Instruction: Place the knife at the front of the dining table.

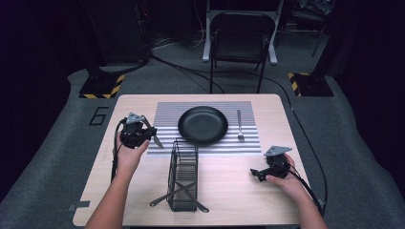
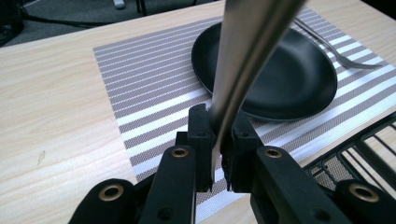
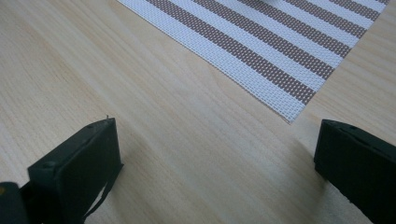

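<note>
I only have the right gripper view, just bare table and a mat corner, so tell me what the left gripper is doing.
Observer: The left gripper is shut on a flat metal utensil, probably a knife, over the left part of the striped placemat.
Operator: Give me what's on that mat.
Observer: A black plate sits at its middle, with a fork lying to the plate's right.
Operator: Report anything nearer the person.
Observer: A wire basket stands in front of the mat, and two crossed utensils lie at its near end.
</note>
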